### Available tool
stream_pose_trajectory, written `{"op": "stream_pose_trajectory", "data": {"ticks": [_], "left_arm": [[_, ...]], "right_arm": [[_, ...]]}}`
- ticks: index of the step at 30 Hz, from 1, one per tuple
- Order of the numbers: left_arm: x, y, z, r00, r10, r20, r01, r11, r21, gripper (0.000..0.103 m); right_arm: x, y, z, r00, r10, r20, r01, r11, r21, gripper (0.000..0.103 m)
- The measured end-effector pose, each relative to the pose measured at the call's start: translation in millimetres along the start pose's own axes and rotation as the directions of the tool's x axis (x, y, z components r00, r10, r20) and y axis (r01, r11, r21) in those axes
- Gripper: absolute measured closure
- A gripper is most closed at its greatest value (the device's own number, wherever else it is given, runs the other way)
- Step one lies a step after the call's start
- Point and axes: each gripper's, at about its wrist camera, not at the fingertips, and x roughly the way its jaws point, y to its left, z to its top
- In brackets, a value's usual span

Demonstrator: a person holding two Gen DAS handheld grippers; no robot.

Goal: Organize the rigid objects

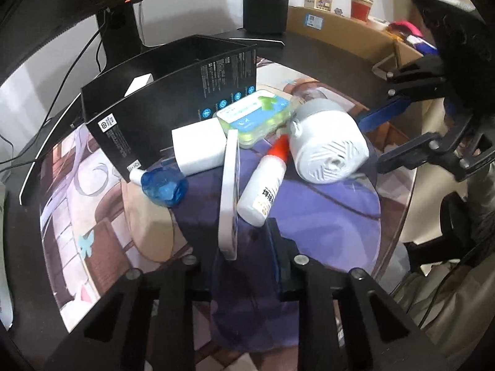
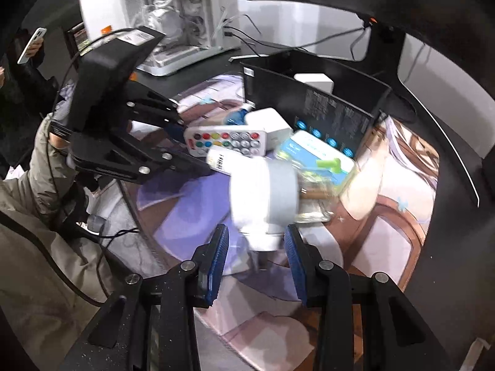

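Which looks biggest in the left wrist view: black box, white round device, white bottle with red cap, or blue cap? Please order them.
1. black box
2. white round device
3. white bottle with red cap
4. blue cap

The box lies farthest back, so its lead is safe.

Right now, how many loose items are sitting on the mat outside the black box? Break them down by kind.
Bottles: 2, the red-capped white bottle and the blue-capped bottle
Remote control: 1, held edge-up in the left gripper
White adapter block: 1
Green-topped clear case: 1
White-and-grey round device: 1
Total: 6
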Motion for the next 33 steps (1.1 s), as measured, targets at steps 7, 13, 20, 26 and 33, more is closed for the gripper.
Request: {"op": "stream_pose_trajectory", "data": {"ticks": [7,13,20,26,33], "left_arm": [[-16.2,-2.5,-13.7,0.999,0.040,0.017,-0.040,0.999,-0.009,0.085],[-16.7,6.1,-2.8,0.994,0.075,0.074,-0.072,0.996,-0.045,0.085],[-6.5,3.7,-2.7,0.991,0.108,0.073,-0.106,0.994,-0.034,0.098],[-21.7,3.6,-14.2,0.985,0.152,0.079,-0.149,0.988,-0.051,0.099],[-24.4,5.2,-18.7,0.988,0.139,0.074,-0.135,0.989,-0.062,0.099]], "right_arm": [[4.3,39.2,25.3,0.998,0.036,0.058,-0.030,0.995,-0.098,0.064],[39.1,63.2,46.3,0.996,0.092,-0.010,-0.092,0.984,-0.152,0.064],[56.0,50.9,41.5,0.998,0.026,-0.063,-0.032,0.995,-0.092,0.064],[53.0,35.4,38.6,1.000,-0.023,-0.020,0.022,0.999,-0.040,0.061],[66.9,43.6,58.5,0.989,-0.127,0.074,0.140,0.965,-0.221,0.030]]}}
